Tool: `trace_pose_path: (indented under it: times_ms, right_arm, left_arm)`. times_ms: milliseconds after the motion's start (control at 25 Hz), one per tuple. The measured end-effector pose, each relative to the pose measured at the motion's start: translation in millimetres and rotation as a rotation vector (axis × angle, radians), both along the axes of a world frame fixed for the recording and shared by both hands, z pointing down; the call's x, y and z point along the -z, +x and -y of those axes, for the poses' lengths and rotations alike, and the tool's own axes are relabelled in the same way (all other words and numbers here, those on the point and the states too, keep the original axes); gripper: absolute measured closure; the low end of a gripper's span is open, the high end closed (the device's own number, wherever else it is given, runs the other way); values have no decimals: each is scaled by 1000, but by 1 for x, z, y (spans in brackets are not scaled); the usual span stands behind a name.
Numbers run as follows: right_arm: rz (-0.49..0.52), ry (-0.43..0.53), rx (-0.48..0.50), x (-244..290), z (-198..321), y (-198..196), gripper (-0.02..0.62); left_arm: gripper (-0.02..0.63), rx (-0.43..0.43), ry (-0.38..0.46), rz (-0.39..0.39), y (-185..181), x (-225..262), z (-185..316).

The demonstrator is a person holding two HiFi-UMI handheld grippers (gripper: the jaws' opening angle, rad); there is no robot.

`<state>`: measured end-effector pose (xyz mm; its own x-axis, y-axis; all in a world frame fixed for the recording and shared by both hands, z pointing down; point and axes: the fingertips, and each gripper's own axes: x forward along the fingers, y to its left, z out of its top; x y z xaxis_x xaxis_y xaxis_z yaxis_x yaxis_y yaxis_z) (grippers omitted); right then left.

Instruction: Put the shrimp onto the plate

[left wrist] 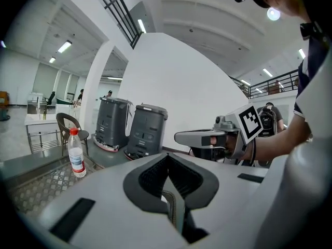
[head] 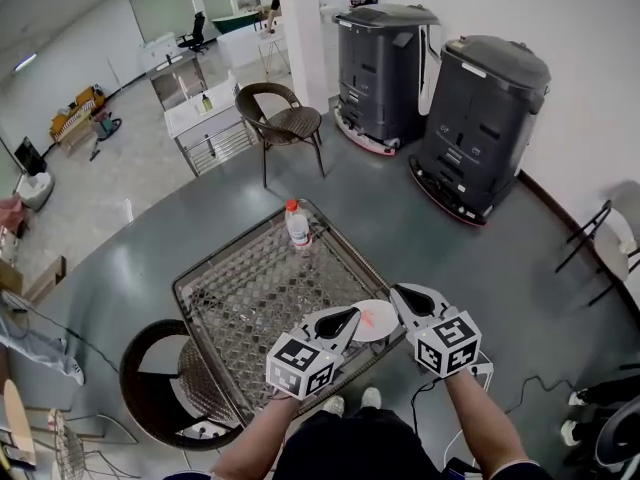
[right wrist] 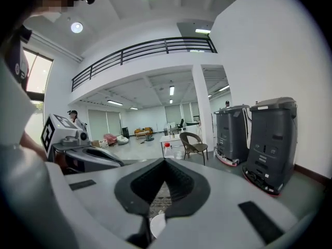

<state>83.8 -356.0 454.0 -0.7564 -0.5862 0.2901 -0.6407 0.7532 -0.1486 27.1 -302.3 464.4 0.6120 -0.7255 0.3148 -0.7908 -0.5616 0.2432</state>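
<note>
A white plate (head: pixel 382 329) lies at the near right corner of the mesh-topped table (head: pixel 228 259). A small orange-pink shrimp (head: pixel 367 317) rests on it. My left gripper (head: pixel 352 316) hovers at the plate's left edge, jaws shut with nothing seen between them. At the plate's right edge is my right gripper (head: pixel 398 293), also shut and empty. In the right gripper view a bit of the plate (right wrist: pixel 157 224) shows below the closed jaws of my right gripper (right wrist: pixel 165 160). In the left gripper view my left gripper (left wrist: pixel 167 155) points past the table.
A clear water bottle (head: pixel 298 225) with a red cap stands at the table's far side, also seen as the bottle (left wrist: pixel 76 153). A wicker chair (head: pixel 160 373) sits at the near left, another chair (head: pixel 290 123) beyond the table. Two grey machines (head: pixel 480 118) stand at the wall.
</note>
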Motion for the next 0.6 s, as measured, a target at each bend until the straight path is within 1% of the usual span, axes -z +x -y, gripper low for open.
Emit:
trace_pose_path:
  times_ms: [200,600]
  right_arm:
    - [40,37,3,23,-5,4,591]
    - [35,61,24,34,-16,2,591]
  left_arm:
    - [597,-22,27,-1,5,15,2]
    - [597,-47,31,-4,7,22,-3]
